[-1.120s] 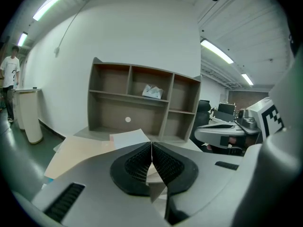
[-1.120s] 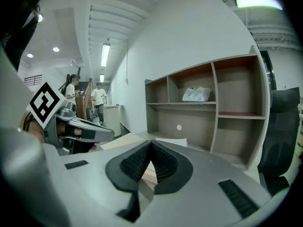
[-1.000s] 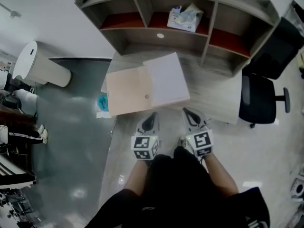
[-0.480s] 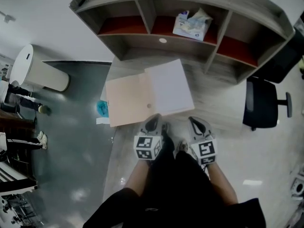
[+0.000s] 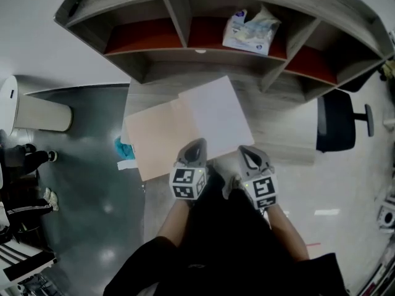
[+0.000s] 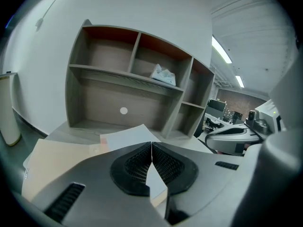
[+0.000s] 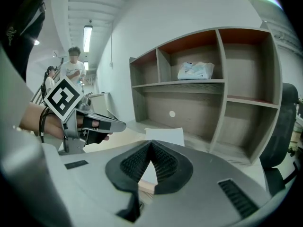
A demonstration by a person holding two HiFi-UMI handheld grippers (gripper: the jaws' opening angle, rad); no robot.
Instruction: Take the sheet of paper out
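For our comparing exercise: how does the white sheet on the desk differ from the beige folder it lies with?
The white sheet is white; the beige folder is tan. The sheet lies on top, covering the folder's right part; the folder lies beneath, its left part bare. The sheet reaches further back than the folder. Both lie flat on the desk, turned alike.
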